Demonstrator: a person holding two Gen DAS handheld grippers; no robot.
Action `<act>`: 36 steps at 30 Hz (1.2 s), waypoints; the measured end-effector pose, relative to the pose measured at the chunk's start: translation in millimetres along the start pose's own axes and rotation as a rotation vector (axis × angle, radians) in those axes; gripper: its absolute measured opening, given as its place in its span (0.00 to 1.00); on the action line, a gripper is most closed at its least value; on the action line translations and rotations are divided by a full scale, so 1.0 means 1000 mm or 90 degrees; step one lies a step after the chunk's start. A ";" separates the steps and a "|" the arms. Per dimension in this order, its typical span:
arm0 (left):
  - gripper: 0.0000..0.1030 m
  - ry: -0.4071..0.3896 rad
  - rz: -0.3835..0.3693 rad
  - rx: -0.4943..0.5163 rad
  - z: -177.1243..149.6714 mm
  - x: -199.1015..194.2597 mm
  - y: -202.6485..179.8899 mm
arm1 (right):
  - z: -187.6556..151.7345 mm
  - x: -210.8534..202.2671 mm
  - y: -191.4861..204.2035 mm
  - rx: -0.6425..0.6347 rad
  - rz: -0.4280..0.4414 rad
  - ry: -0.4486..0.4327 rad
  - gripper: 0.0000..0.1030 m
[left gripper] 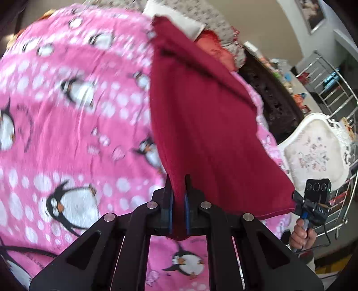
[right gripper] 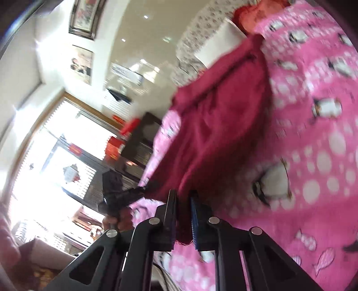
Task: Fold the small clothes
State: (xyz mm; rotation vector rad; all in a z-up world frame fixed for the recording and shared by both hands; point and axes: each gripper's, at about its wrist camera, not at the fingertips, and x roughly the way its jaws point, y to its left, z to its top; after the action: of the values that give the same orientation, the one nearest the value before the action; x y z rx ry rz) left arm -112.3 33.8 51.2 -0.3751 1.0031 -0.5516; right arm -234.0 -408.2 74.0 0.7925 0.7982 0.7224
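Observation:
A dark red cloth [left gripper: 201, 112] hangs lifted over a pink penguin blanket [left gripper: 67, 112]. My left gripper [left gripper: 178, 201] is shut on one near corner of the cloth, which runs between its blue pads. In the left wrist view my right gripper [left gripper: 297, 201] pinches the cloth's other near corner at the right, held by a hand [left gripper: 302, 237]. In the right wrist view my right gripper [right gripper: 184, 215] is shut on the dark red cloth [right gripper: 219, 125], and my left gripper [right gripper: 143, 190] grips its corner at the left. The cloth's far end rests on the blanket [right gripper: 313, 134].
A white ornate chair [left gripper: 313, 152] and a metal rack [left gripper: 335, 89] stand right of the bed. Pillows [left gripper: 201, 15] and a red cushion [left gripper: 212, 47] lie at the bed's head. A dark cabinet [right gripper: 138, 143] and bright window [right gripper: 56, 145] are beyond the bed's edge.

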 end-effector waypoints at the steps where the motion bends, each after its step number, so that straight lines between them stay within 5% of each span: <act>1: 0.06 -0.011 -0.004 0.009 0.005 -0.005 -0.005 | 0.004 -0.002 0.004 -0.009 0.000 -0.006 0.09; 9: 0.06 -0.069 -0.026 0.018 0.050 -0.033 -0.013 | 0.058 -0.011 0.040 -0.097 -0.025 -0.074 0.07; 17: 0.06 -0.155 -0.030 0.027 0.153 -0.036 -0.032 | 0.180 0.004 0.044 -0.120 -0.062 -0.171 0.07; 23: 0.06 -0.176 0.025 0.008 0.249 0.029 -0.031 | 0.274 0.053 0.012 -0.112 -0.158 -0.179 0.07; 28: 0.06 -0.122 0.066 -0.075 0.308 0.117 0.007 | 0.337 0.114 -0.081 -0.015 -0.286 -0.147 0.07; 30: 0.06 -0.101 0.060 -0.128 0.320 0.137 0.026 | 0.346 0.126 -0.110 0.012 -0.328 -0.124 0.14; 32: 0.08 -0.099 0.054 -0.121 0.325 0.138 0.029 | 0.348 0.115 -0.114 -0.003 -0.381 -0.159 0.25; 36: 0.17 -0.103 0.053 -0.052 0.330 0.122 0.014 | 0.343 0.074 -0.108 0.021 -0.294 -0.235 0.38</act>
State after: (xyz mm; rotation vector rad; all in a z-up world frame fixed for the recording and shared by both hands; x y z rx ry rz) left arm 229.0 -12.1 122.6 -0.4413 0.8823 -0.3987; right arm 114.1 -516.9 116.6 0.7089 0.6237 0.1424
